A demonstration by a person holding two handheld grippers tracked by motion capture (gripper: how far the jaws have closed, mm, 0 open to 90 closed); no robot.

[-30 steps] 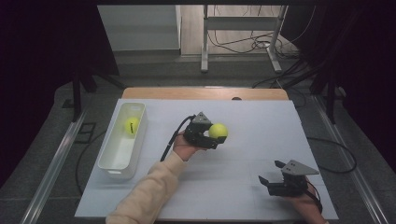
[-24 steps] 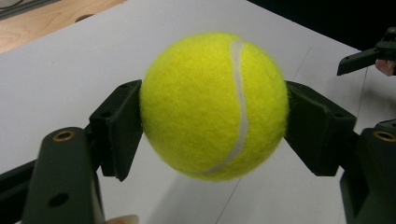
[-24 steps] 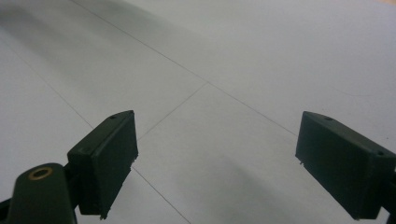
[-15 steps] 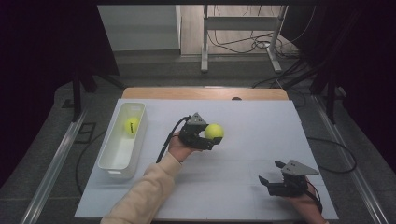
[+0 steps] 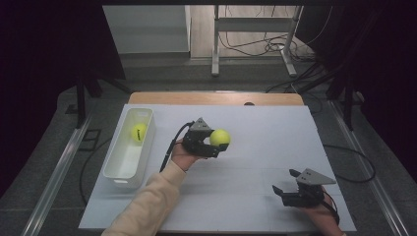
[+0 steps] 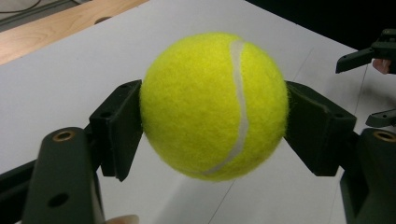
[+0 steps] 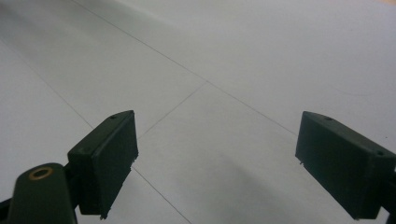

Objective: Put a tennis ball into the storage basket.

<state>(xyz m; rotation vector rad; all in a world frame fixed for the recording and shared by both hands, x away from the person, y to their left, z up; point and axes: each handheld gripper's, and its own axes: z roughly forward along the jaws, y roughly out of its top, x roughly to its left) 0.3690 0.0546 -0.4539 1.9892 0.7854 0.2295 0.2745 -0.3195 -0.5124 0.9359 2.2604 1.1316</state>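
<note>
A yellow tennis ball (image 5: 220, 137) (image 6: 215, 105) is clamped between both pads of my left gripper (image 5: 216, 141) (image 6: 212, 126), held above the middle of the white table sheet (image 5: 265, 132). A second yellow tennis ball (image 5: 138, 132) lies in the far end of the white bin (image 5: 123, 164) at the left. My right gripper (image 5: 286, 183) (image 7: 217, 163) rests near the table's front right, jaws wide apart with nothing between them. It also appears at the right edge of the left gripper view as the right gripper (image 6: 373, 84).
The white sheet covers a wooden table whose bare strip (image 5: 216, 98) shows at the far edge. A black cable (image 5: 171, 147) trails from the left gripper toward the bin. Metal stand legs (image 5: 255, 44) and cables lie on the floor beyond the table.
My left gripper has carried the ball a little to the left, toward the bin. The right gripper has stayed put.
</note>
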